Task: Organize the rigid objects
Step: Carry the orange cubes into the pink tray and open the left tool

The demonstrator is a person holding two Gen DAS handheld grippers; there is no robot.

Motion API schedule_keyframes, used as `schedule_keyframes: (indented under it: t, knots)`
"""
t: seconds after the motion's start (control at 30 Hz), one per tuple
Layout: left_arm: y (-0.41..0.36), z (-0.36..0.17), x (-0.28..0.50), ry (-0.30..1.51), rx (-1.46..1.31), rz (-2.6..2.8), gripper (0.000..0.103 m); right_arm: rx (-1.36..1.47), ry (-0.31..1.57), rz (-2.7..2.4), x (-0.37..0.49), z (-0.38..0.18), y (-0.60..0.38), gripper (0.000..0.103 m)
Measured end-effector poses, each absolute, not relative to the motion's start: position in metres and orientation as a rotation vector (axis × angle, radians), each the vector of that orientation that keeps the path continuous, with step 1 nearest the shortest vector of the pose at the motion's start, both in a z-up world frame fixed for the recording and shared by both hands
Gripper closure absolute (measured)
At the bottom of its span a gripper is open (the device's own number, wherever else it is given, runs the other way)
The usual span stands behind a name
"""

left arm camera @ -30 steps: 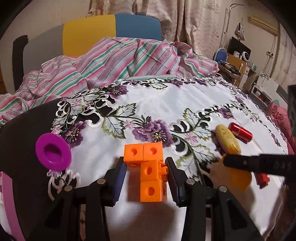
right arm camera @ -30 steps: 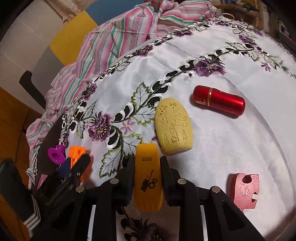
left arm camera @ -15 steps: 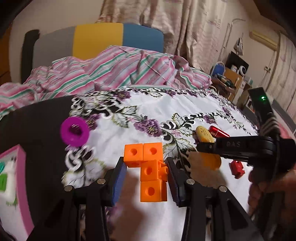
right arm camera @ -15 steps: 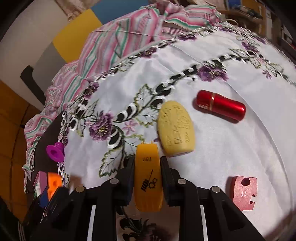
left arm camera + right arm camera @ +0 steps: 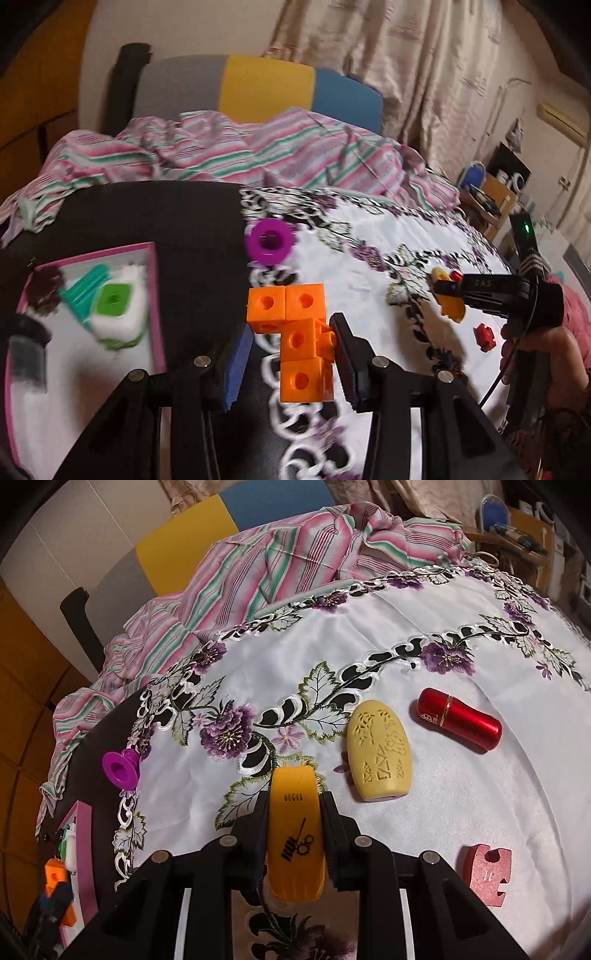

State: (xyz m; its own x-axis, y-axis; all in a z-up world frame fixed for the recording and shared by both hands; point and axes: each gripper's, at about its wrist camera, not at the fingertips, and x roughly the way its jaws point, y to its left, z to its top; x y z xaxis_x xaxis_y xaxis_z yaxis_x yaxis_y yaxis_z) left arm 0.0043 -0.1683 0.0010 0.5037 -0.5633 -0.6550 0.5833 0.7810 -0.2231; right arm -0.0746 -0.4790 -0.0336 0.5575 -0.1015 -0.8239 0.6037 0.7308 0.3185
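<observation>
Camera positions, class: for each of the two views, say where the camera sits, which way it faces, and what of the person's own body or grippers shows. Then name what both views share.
Left wrist: on the left gripper, facing across the table to the pink-rimmed tray; it holds orange blocks; the other hand shows.
Right wrist: on the right gripper, angled down at the embroidered tablecloth; it clamps a yellow-orange piece.
Shared: purple spool, orange blocks, tray.

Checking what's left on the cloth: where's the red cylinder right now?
In the right wrist view the red cylinder lies on its side on the white tablecloth, upper right, just right of the pale yellow oval piece and above the pink puzzle piece.
</observation>
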Motion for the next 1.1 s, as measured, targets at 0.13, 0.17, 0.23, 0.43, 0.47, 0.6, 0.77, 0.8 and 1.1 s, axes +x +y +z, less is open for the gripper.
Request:
schedule_keyframes:
  t: [0.13,0.17,0.23,0.43,0.47,0.6,0.77,0.8,1.1]
  knots:
    - [-0.139,0.001,0.01,0.791,-0.004,-0.642,0.06,0.625,0.893,-0.462,-0.075,-0.034,-0.479,0.077]
    - [-0.131,0.001,0.011,0.796,-0.014,-0.631,0.06,0.621,0.893,-0.464,-0.075,-0.033,-0.479,0.077]
    - [-0.116,-0.001,0.014,0.798,-0.031,-0.599,0.06,0.618,0.89,-0.469,-0.076,-0.032,-0.479,0.077]
    - [-0.068,-0.011,0.027,0.823,-0.072,-0.479,0.06,0.614,0.887,-0.48,-0.076,-0.032,-0.479,0.077]
    - [-0.062,-0.014,0.031,0.832,-0.085,-0.461,0.06,0.614,0.888,-0.482,-0.076,-0.032,-0.479,0.077]
    - [-0.04,-0.027,0.048,0.873,-0.101,-0.383,0.06,0.605,0.892,-0.496,-0.076,-0.031,-0.48,0.077]
    - [-0.024,-0.039,0.065,0.903,-0.141,-0.342,0.06,0.591,0.892,-0.509,-0.077,-0.031,-0.479,0.077]
    - [-0.023,-0.04,0.067,0.906,-0.14,-0.342,0.06,0.588,0.894,-0.512,-0.077,-0.031,-0.479,0.077]
    - [-0.014,-0.049,0.078,0.967,-0.177,-0.33,0.056,0.568,0.858,-0.519,-0.079,-0.024,-0.478,0.077]
